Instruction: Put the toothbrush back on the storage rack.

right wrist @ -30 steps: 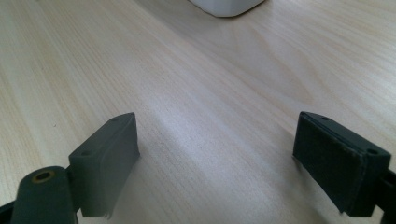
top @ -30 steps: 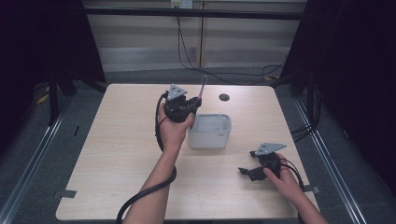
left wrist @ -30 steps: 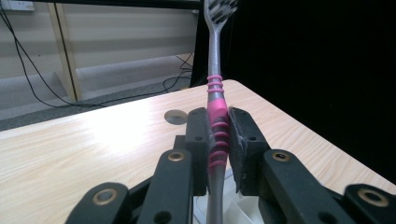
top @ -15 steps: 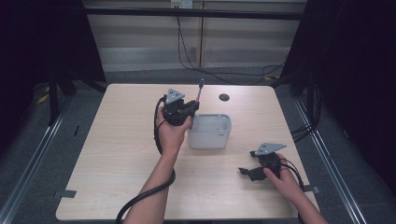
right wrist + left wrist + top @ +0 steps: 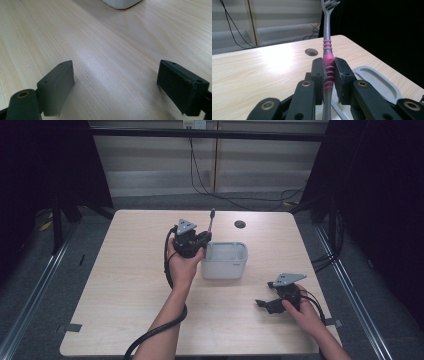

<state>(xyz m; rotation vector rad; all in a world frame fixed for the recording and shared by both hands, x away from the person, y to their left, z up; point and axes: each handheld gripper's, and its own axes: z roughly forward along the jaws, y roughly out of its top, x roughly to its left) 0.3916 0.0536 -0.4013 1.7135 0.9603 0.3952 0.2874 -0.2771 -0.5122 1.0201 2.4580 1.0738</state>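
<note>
A toothbrush [image 5: 211, 220] with a grey and pink handle [image 5: 327, 50] stands nearly upright, bristles up. My left gripper [image 5: 202, 239] is shut on its pink grip section [image 5: 329, 67], just left of a white rectangular container [image 5: 225, 261] whose rim [image 5: 374, 75] lies below and to the right of the jaws. The brush's lower end drops out of sight behind the jaws. My right gripper [image 5: 264, 306] rests low over the table near the front right corner, open, with only bare wood between its pads [image 5: 116, 82].
The light wooden table [image 5: 125, 285] has a round cable hole [image 5: 240, 224] at the back, behind the container. Dark curtains flank both sides. Cables hang on the far wall. One corner of the container [image 5: 122, 3] lies ahead of the right gripper.
The left gripper has shifted slightly with the toothbrush, which now stands a bit more upright. The right gripper has stayed put.
</note>
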